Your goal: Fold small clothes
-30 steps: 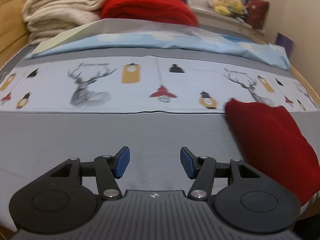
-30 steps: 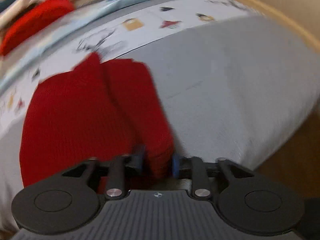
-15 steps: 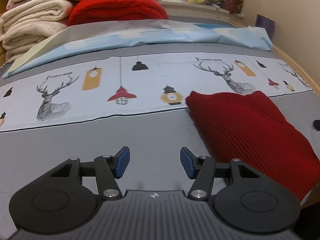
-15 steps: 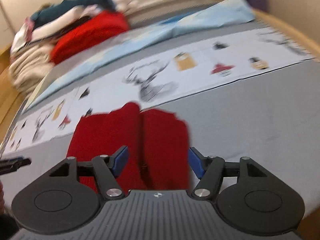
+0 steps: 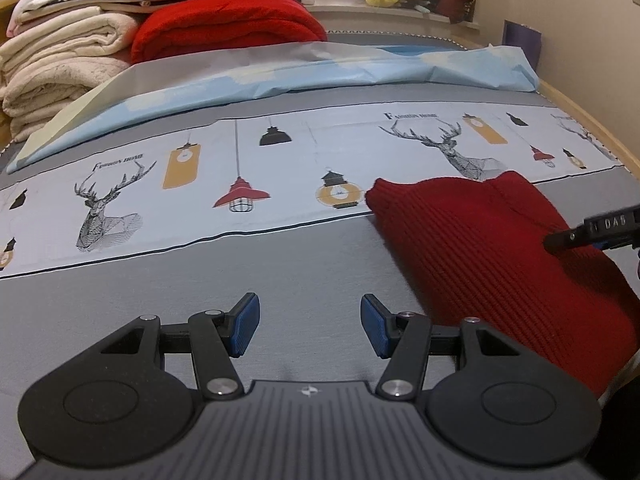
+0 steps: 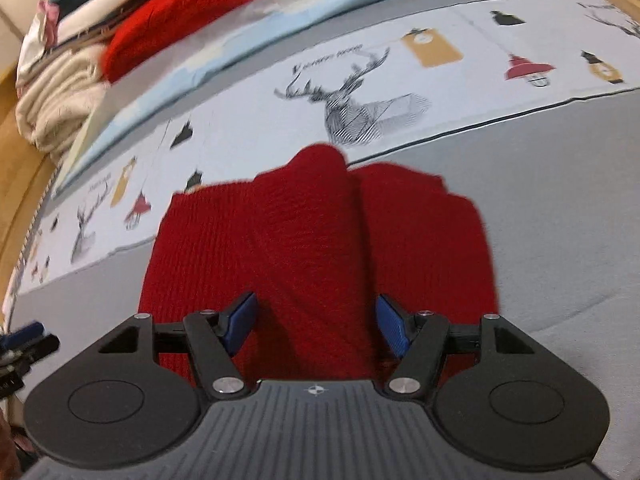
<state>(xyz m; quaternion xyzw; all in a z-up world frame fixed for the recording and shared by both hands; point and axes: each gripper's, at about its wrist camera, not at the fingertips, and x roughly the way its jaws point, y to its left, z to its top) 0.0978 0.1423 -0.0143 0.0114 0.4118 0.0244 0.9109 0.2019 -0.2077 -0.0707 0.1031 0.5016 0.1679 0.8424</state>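
Left wrist view
Room: the grey bedspread (image 5: 200, 280) lies bare ahead of the left gripper (image 5: 308, 322), wide and flat to the printed band (image 5: 240, 176) with deer and lamps.
Edges: a wooden bed frame (image 5: 580, 108) curves along the right side; folded cream blankets (image 5: 60, 68) and a red blanket (image 5: 228, 20) stack up at the far left; a pale blue sheet (image 5: 360, 72) crosses behind the band.
Left jaws: parted about halfway, blue pads facing each other with only bedspread between them, nothing held.
Garment: the red knit garment (image 5: 500, 248) lies flat to the right of the jaws, its near edge just beside the right pad, its far corner over the band's dark line.
Other tool: the right gripper's black tip pokes in at the right border, over the garment.

Right wrist view
Room: grey bedspread lies open to the right of the garment (image 6: 320, 236); the picture is somewhat blurred.
Edges: bed frame (image 6: 24, 176) runs along the left; the blanket stack sits far left.
Right jaws: the right gripper (image 6: 316, 326) stands wide apart, gripping nothing.
Garment: directly ahead and under the jaws, a lengthwise ridge running between the pads; whether a pad touches the knit I cannot tell.
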